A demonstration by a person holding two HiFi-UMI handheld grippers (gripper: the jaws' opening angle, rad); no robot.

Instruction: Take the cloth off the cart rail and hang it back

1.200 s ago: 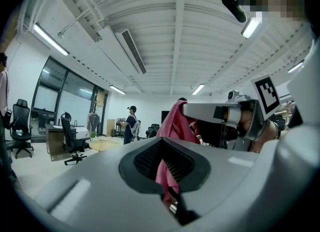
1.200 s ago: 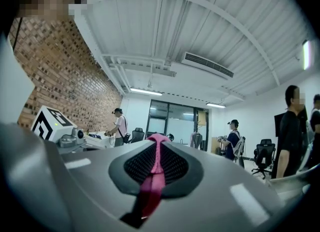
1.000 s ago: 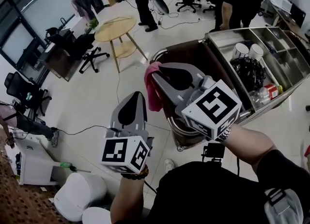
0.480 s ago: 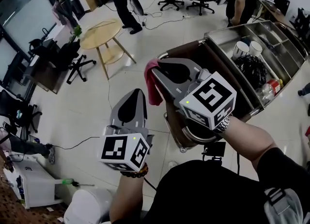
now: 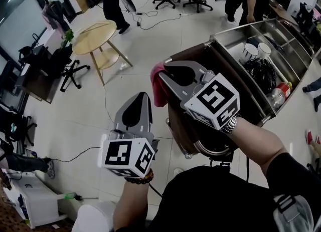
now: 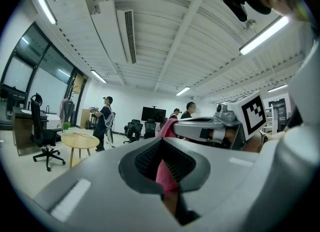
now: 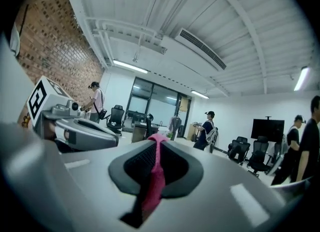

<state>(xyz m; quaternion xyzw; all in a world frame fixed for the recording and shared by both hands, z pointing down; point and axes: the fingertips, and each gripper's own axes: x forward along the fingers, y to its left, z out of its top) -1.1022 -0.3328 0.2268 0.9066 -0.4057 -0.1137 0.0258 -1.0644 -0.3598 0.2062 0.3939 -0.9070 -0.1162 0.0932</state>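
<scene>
Nearest the camera, the person's two forearms reach forward, each ending in a marker cube, with a wristwatch (image 5: 229, 124) on the right wrist. The left gripper (image 5: 142, 95) sits lower and to the left over the pale floor; its jaws meet at the tips around an open hollow, and in the left gripper view a strip of pink shows through that hollow, though the head view has nothing hanging from it. Just beside it, higher and to the right, the right gripper (image 5: 159, 74) has its jaws pressed together on the pink cloth (image 5: 159, 91), which runs up between the ribbed pads and droops from the tips. The cloth is off the cart rail (image 5: 198, 147), held in the air out past the cart's brown end panel (image 5: 193, 55), with the chrome rail curving below the right wrist. Beyond that, the steel cart (image 5: 235, 34) carries two white cups (image 5: 255, 51), a black bag (image 5: 261, 73) and a bottle (image 5: 280, 93). Farther off stand a round wooden table (image 5: 93, 30), office chairs and several people
</scene>
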